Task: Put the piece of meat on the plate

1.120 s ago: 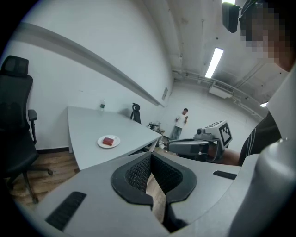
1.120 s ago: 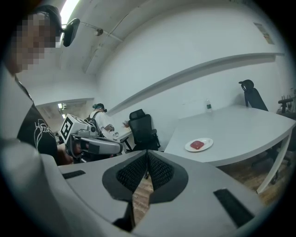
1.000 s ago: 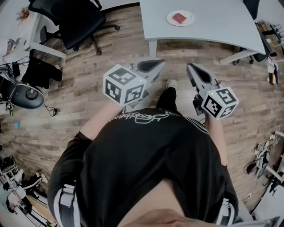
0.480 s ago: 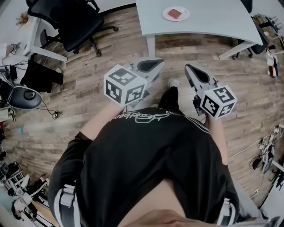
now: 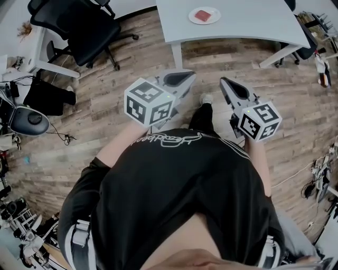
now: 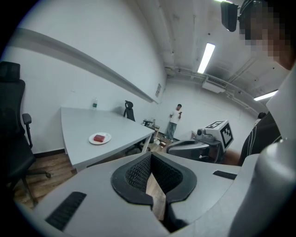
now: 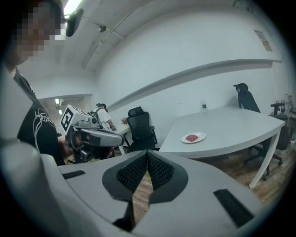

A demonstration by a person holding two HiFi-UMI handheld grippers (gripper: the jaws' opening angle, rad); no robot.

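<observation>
A red piece of meat [image 5: 203, 15] lies on a white plate [image 5: 214, 19] on the grey table [image 5: 248, 23] at the top of the head view. Both gripper views show the same meat [image 6: 99, 138] [image 7: 192, 137] on its plate [image 6: 107, 136] [image 7: 202, 135], far ahead. My left gripper [image 5: 191, 74] [image 6: 150, 155] and right gripper [image 5: 222, 80] [image 7: 147, 153] hover side by side over the wooden floor, well short of the table. Their jaws are shut with nothing between them.
A black office chair [image 5: 84, 26] stands left of the table, whose white leg [image 5: 176, 52] is nearest me. Cables and gear [image 5: 26, 116] clutter the floor at the left, more at the right edge [image 5: 322, 174]. A person [image 6: 175, 121] stands far back.
The table and plate have slid up and left in the head view. Both grippers keep the same pose in front of the body and stay shut.
</observation>
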